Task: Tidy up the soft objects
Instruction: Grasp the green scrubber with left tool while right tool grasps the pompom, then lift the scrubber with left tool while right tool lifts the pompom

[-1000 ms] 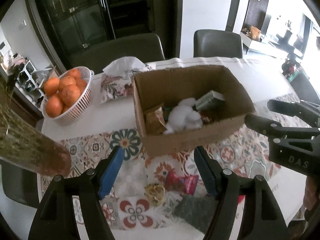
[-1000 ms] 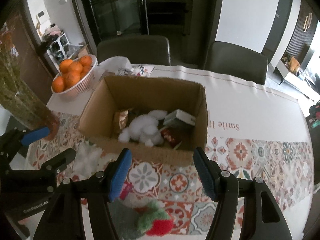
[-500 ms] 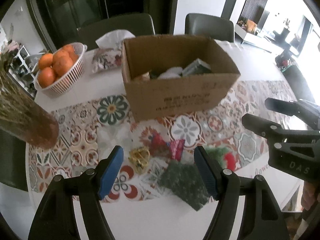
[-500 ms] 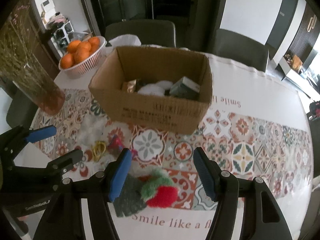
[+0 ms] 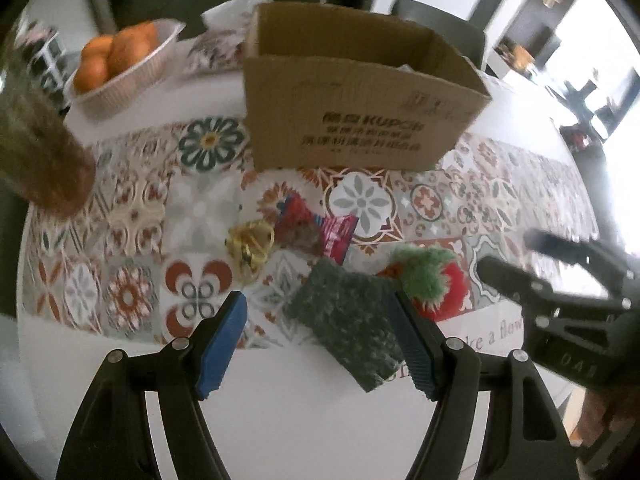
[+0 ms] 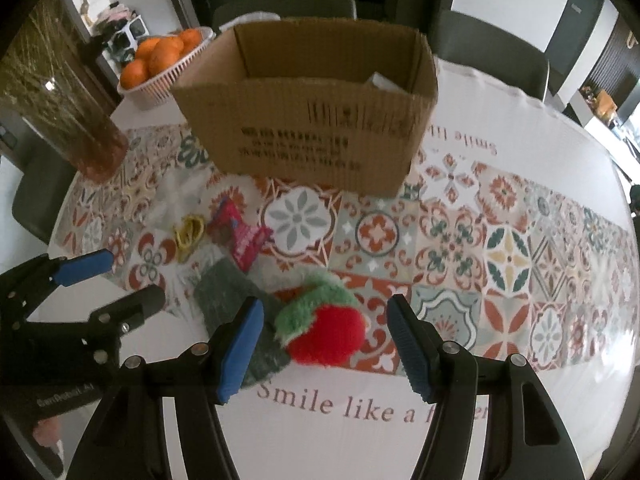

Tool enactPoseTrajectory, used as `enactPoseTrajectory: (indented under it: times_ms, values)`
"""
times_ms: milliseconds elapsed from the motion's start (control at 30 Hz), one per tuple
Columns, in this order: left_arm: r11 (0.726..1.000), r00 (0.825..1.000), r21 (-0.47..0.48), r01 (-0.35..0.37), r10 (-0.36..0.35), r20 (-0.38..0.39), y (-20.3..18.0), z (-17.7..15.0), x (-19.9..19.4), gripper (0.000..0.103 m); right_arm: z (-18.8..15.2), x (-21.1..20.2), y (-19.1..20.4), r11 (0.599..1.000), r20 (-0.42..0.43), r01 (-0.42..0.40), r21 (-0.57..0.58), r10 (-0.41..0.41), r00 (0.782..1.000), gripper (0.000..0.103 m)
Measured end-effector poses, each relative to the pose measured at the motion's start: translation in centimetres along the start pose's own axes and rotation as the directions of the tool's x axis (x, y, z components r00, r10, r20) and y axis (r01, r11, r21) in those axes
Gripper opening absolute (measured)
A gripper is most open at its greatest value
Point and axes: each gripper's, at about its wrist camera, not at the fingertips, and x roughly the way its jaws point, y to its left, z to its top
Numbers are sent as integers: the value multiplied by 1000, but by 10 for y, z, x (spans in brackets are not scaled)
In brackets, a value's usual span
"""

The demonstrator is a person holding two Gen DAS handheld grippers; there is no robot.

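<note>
A red and green plush strawberry [image 6: 324, 324] lies on the patterned tablecloth between the open jaws of my right gripper [image 6: 326, 342]; it also shows in the left wrist view [image 5: 432, 280]. A dark green scrub pad [image 5: 348, 320] lies beside it, between the open jaws of my left gripper [image 5: 320, 344], and shows in the right wrist view [image 6: 232, 300]. A red snack packet [image 5: 316, 228], a yellow band bundle [image 5: 250, 242] and a white fluffy clump [image 6: 176, 196] lie nearer the cardboard box [image 5: 360, 120]. Both grippers are empty.
A basket of oranges [image 6: 160, 60] stands at the back left. A glass vase with dry stems [image 6: 68, 108] stands left of the box. A tissue pack [image 5: 218, 44] lies behind the box. Chairs stand behind the table. The table's near edge is close below the grippers.
Both grippers have drawn back from above the box and dropped toward the loose items near the table's front edge. The strawberry and pad now sit between the jaws.
</note>
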Motion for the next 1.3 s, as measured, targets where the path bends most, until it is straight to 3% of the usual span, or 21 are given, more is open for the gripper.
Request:
enactPoseTrajectory:
  times_ms: [233,633,900,1100,1300]
  values:
    - [986,1000,-168,-16,20,24,5,-12,10,72,-13,19,-3,999,-51,-33,-16,32,998,65]
    - [932,999,-359,50,-52,3,-1,-21,50,72,-31,58,-10,991,-107,-125,-38,120,987,65]
    - [902,997,-428,62,-73,-10,-4,-19,84,80,-31,82,-14,987,-103,-144,-64,137,985,65]
    - [881,997,-472,32,-59,-41,-6,-19,107,84,-33,102,-19,985,-119,-164,-49,157,980,65]
    - [870,998,-492,-35,10,-54,-11,-16,118,88,-30,112,-23,981,-84,-186,-44,182,980,65]
